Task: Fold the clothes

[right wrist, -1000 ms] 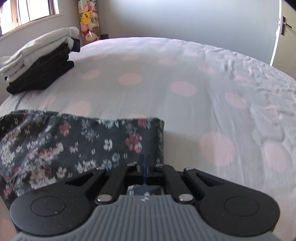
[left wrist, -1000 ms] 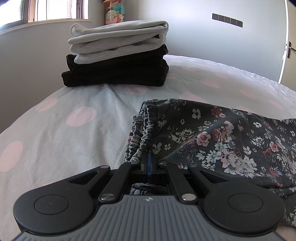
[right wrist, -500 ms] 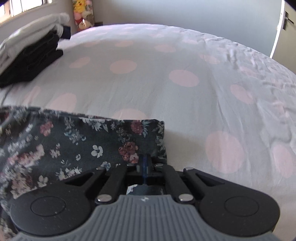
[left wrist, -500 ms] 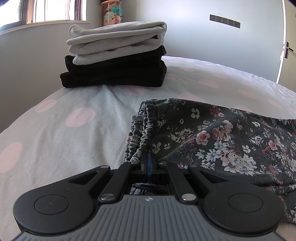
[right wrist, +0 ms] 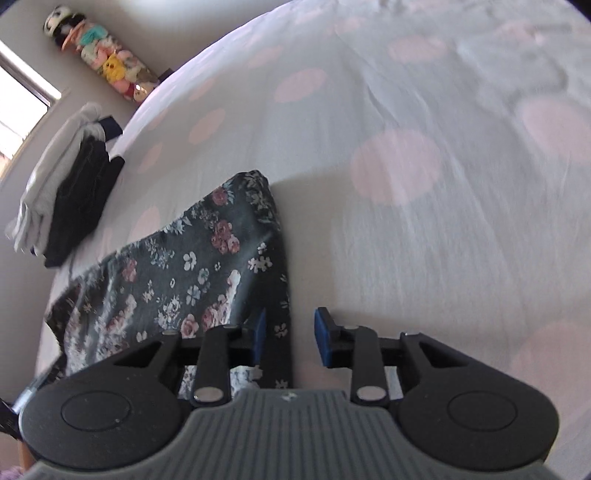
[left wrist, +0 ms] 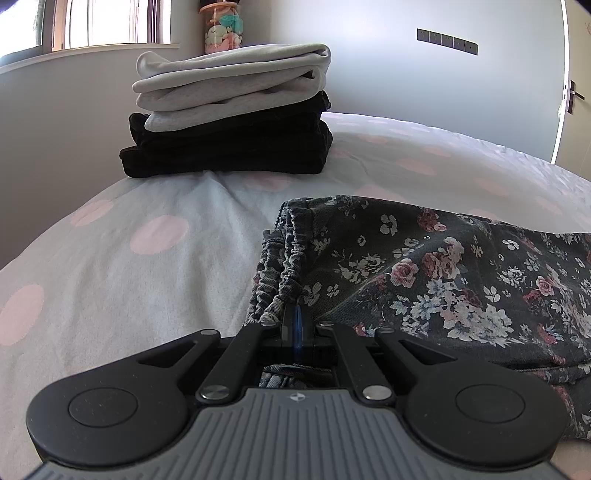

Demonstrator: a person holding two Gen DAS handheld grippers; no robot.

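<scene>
Since a moment ago the right gripper (right wrist: pixel 287 334) has parted its blue pads, releasing the floral garment (right wrist: pixel 192 273), whose edge lies loose between them. The left gripper (left wrist: pixel 297 325) stays pinched tight on the gathered waistband. The garment lies on the spotted bedsheet (left wrist: pixel 155 258); beyond sits a stack of folded clothes (left wrist: pixel 229 114).

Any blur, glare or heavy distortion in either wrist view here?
Left wrist view: sharp; the window is blown out, and fisheye bows the bed. Right wrist view: tilted, motion blur smears the bed's far side, the floral garment casts a soft shadow, the window corner glares.
</scene>
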